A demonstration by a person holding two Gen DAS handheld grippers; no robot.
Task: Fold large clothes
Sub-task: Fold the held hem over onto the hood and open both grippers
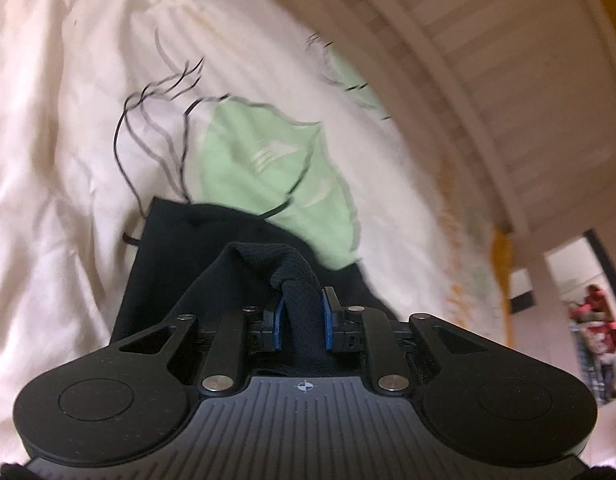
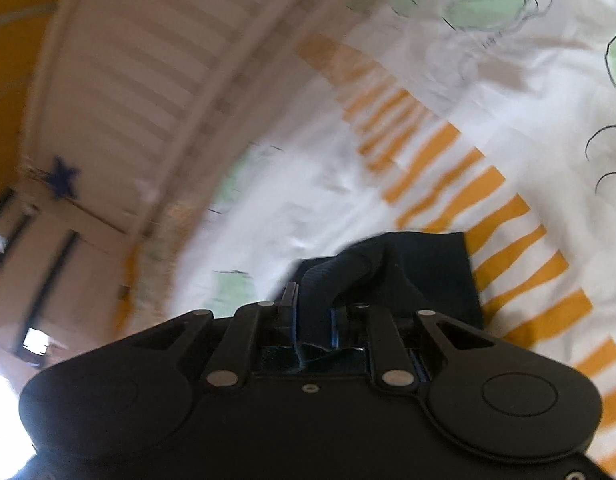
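Observation:
A black garment (image 1: 180, 248) hangs from my left gripper (image 1: 302, 304), which is shut on a bunched fold of it between blue pads. The cloth spreads down over a white bed cover (image 1: 48, 160) with green patches. In the right wrist view my right gripper (image 2: 313, 304) is shut on another fold of the same black garment (image 2: 428, 268), held above the bed cover (image 2: 308, 184), which has orange stripes there. Both views are motion-blurred.
A white slatted bed frame (image 1: 488, 80) runs along the bed's edge; it also shows in the right wrist view (image 2: 120, 92). A room opening with reddish items (image 1: 592, 320) lies beyond. An orange wall (image 2: 8, 60) is behind the frame.

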